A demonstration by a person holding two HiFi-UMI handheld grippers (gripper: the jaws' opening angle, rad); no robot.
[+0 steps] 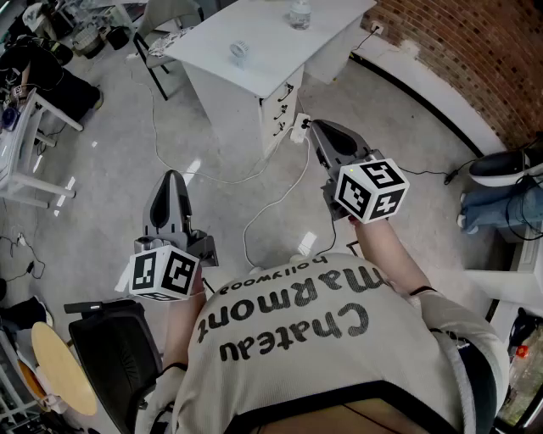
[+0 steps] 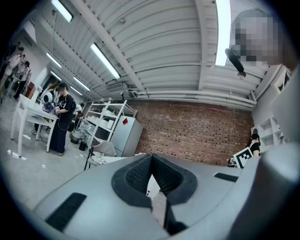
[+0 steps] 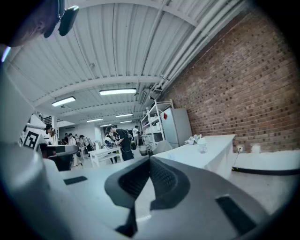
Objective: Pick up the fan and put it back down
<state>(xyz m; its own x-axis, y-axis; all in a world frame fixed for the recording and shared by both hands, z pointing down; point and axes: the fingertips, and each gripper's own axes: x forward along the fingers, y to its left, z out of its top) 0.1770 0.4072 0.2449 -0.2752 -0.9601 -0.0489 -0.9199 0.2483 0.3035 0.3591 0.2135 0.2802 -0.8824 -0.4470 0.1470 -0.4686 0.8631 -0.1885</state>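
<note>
A small pale round object (image 1: 239,52), possibly the fan, stands on the white table (image 1: 271,63) ahead of me; it is too small to tell for certain. The right gripper view shows a small pale object (image 3: 202,146) on that table (image 3: 220,145). My left gripper (image 1: 172,178) hangs over the floor well short of the table, its jaws shut with nothing between them (image 2: 151,159). Closer to the table's near corner, my right gripper (image 1: 316,125) is also shut and holds nothing (image 3: 149,161). Both point roughly level.
A clear bottle (image 1: 299,13) stands at the table's far side. White cables (image 1: 280,199) and a power strip (image 1: 299,127) lie on the floor. A black chair (image 1: 119,347) is at my left. A brick wall (image 1: 458,51) runs along the right. People (image 2: 61,117) stand at far desks.
</note>
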